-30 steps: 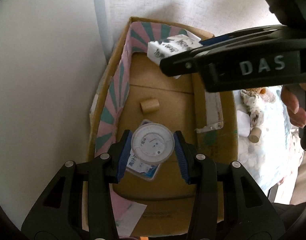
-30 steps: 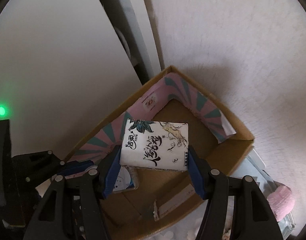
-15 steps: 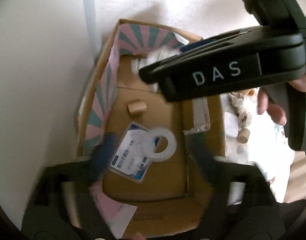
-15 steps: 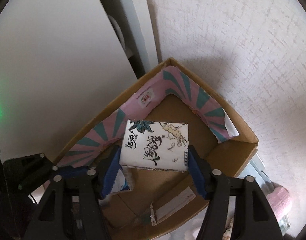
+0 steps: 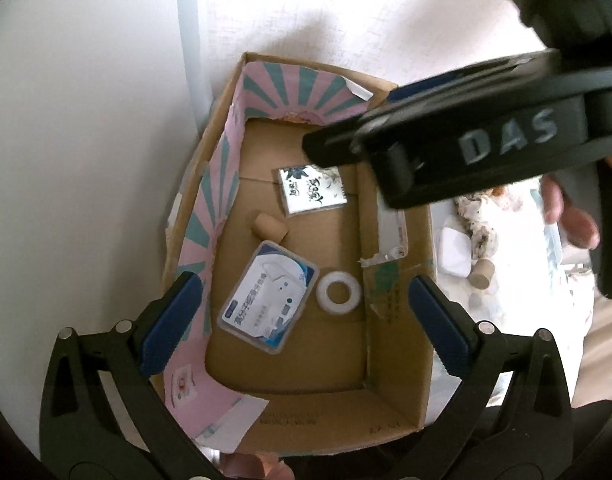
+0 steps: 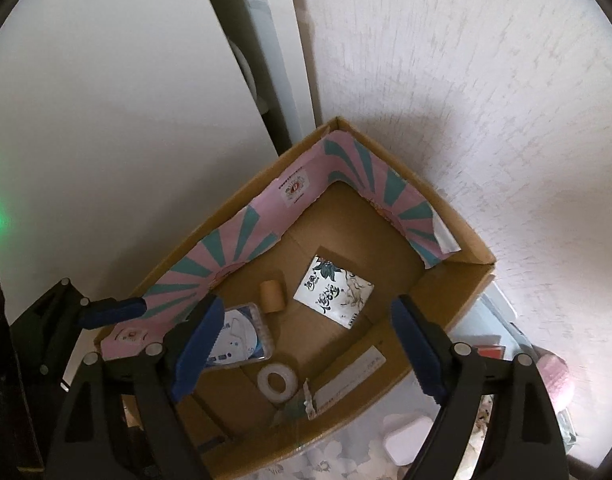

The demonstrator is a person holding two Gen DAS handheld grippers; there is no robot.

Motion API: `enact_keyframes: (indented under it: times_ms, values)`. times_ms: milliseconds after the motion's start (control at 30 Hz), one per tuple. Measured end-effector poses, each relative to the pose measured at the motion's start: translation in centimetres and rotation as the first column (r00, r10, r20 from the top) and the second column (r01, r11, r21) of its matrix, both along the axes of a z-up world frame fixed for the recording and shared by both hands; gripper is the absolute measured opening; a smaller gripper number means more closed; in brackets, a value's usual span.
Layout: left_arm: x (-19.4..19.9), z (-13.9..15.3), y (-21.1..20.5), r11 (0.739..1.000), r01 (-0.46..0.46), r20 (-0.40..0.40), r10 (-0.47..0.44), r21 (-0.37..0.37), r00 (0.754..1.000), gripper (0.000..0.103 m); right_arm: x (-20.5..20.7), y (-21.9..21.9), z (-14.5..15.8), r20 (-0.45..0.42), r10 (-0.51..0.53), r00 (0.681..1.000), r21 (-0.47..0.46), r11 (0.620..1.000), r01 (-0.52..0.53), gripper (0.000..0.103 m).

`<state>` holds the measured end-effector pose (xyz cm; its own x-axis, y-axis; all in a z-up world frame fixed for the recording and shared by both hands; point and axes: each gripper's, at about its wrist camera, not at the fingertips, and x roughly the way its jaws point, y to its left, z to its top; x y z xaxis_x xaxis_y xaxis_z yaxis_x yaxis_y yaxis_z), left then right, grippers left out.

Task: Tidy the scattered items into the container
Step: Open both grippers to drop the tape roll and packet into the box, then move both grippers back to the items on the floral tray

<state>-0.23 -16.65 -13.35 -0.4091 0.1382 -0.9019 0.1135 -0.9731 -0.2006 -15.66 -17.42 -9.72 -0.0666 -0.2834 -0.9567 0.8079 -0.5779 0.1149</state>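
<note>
Left wrist view: left gripper [image 5: 302, 316] wide, empty; right gripper [image 6: 306, 344] jaws just opening, packet [image 6: 333, 291] dropped in box [image 5: 397, 364]. Lift straight, clear walls.

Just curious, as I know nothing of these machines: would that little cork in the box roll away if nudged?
Probably. The cork lies on its rounded side on the cardboard box floor. It looks light, so a slight push might move it.
</note>
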Motion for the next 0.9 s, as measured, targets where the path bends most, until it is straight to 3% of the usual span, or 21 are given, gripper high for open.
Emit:
enact_keyframes:
  times_ms: [367,733,900]
  values:
    - [1.6,1.3,0.8,0.999,-0.03,-0.02,0.03,-0.028,0.999,0.103,2.8,1.4,3.1,-0.11,0.034,0.993,-0.002,0.999,-0.034,0.083]
    - [2.0,3.2,2.5,0.998,-0.029,-0.057,0.025,-0.06,0.998,0.103,2.8,5.9,4.5,-0.091,-0.055,0.994,-0.067,0.997,0.049,0.083]
    - [1.0,5.8,4.2,0.996,-0.002,-0.108,-0.007,-0.084,0.994,0.103,2.3,9.7,5.5,-0.125,-0.093,0.988,-0.059,0.995,0.086,0.083]
